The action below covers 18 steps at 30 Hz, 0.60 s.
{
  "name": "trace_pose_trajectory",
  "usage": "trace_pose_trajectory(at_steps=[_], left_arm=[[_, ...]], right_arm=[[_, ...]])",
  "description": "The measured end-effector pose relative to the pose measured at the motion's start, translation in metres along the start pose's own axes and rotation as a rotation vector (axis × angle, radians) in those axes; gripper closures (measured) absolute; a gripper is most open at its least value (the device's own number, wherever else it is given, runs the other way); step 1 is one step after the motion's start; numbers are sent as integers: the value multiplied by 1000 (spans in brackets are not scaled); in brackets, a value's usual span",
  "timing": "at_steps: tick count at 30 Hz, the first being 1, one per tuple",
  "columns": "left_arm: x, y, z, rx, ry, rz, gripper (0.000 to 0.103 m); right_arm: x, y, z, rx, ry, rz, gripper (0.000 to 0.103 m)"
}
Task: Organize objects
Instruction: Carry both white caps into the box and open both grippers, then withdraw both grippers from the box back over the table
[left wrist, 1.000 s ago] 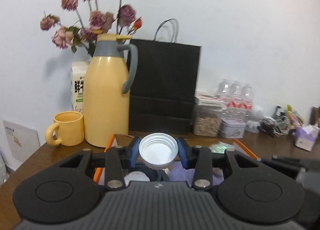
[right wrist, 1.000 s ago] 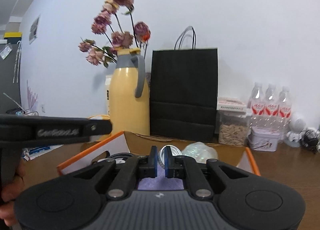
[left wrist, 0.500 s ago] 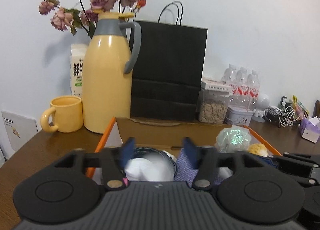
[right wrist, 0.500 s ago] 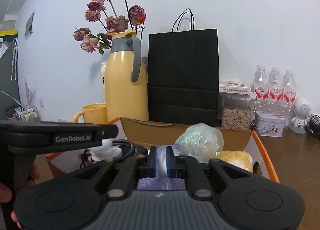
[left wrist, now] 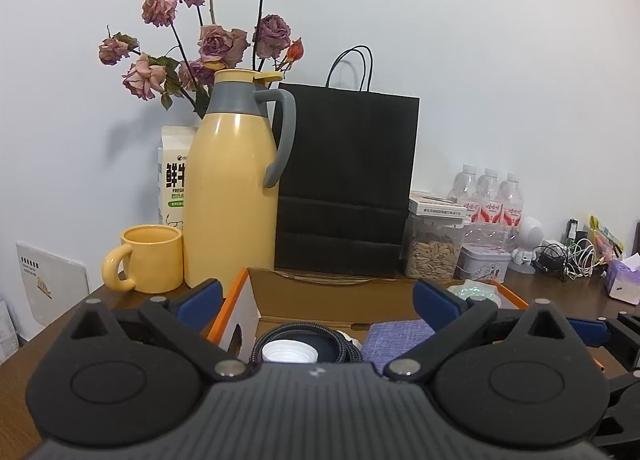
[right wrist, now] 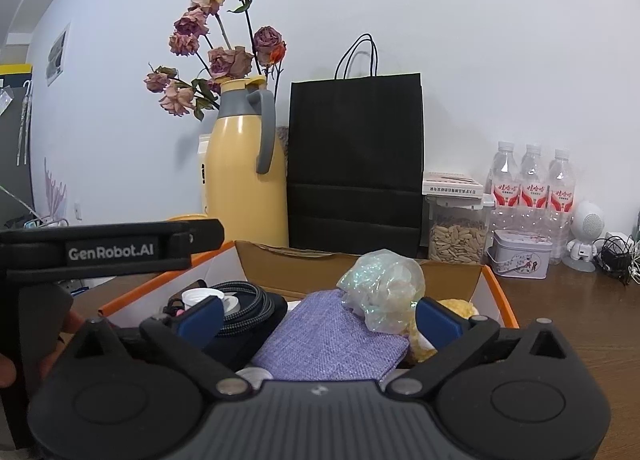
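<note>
A white cap lies inside a coil of black cable in the orange-edged cardboard box on the table. Beside it in the box rest a purple cloth pouch and a crinkled iridescent bag. The left claw hangs above the cap, spread wide and empty. The right claw is likewise spread wide, empty, over the pouch.

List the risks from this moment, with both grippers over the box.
1. The left gripper and right gripper hang open side by side over the orange-edged box; pulling out together, they could knock each other.
2. The white cap lies inside the coiled cable; a low finger might snag the cable and drag the cap out.
3. The iridescent bag rises above the box wall and could be swept off.
</note>
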<state>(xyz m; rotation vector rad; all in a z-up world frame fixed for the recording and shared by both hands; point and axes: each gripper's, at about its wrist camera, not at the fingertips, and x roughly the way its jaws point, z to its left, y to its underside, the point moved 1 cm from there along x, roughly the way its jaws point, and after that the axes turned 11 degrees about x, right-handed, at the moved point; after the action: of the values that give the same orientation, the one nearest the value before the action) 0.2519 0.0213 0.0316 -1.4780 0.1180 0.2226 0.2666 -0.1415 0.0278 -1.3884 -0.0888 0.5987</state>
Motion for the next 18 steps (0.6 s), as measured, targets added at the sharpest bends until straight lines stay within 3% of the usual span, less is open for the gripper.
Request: trace_pose_trajectory(at_steps=[13, 18], left_arm=[[-28, 11, 12, -35, 4, -18, 0], [-40, 22, 11, 9, 43, 16, 0]], right_arm=[[-30, 4, -5, -10, 1, -36, 0], [-48, 15, -12, -10, 17, -21, 0]])
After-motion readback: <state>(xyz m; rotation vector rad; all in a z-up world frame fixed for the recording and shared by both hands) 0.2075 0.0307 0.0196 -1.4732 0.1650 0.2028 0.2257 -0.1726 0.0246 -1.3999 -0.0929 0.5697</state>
